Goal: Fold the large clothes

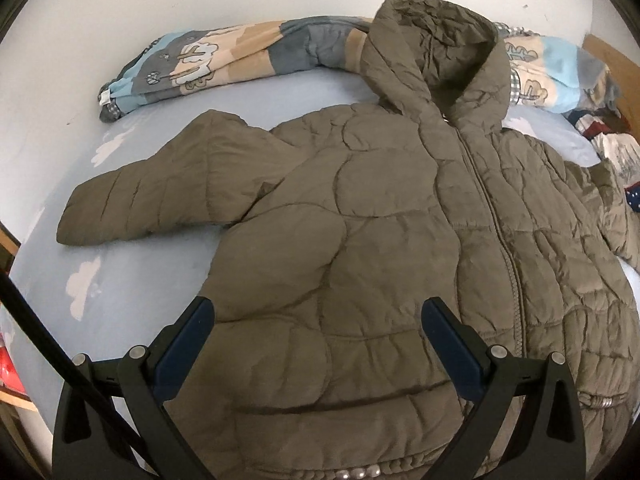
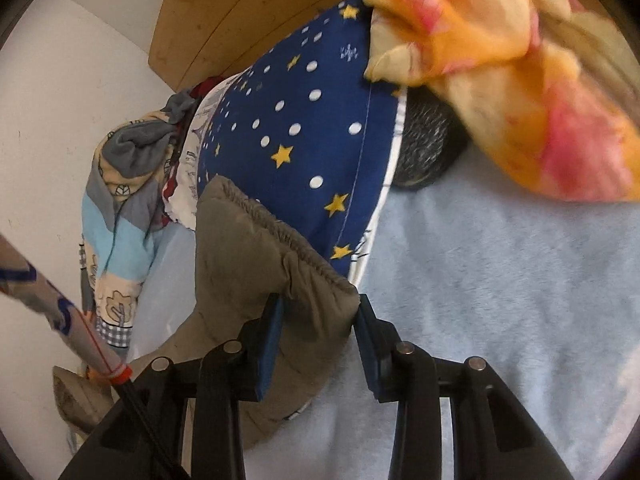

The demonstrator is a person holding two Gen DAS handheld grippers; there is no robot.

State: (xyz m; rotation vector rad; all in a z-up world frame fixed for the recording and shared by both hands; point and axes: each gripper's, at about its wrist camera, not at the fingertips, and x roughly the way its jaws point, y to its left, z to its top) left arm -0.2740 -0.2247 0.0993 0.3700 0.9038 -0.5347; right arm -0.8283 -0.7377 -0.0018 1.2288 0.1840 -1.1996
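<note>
Jacket (image 1: 360, 220): olive, quilted, hooded, zipped; laid face-up on pale blue bedsheet (image 1: 132, 264), one sleeve spread out.

Left wrist view: left gripper (image 1: 318, 320) wide apart above the hem, holding nothing.

Right wrist view: right gripper (image 2: 318, 312) narrowed around sleeve cuff (image 2: 280, 264), pads touching fabric. Step: taking the sleeve; next, likely carry it inward across the chest.

Right gripper (image 2: 318, 312): jaws closed on jacket sleeve (image 2: 256, 256) cuff. Starred blue pillow (image 2: 304, 128) behind cuff; orange cloth (image 2: 500, 48) beyond pillow.
</note>
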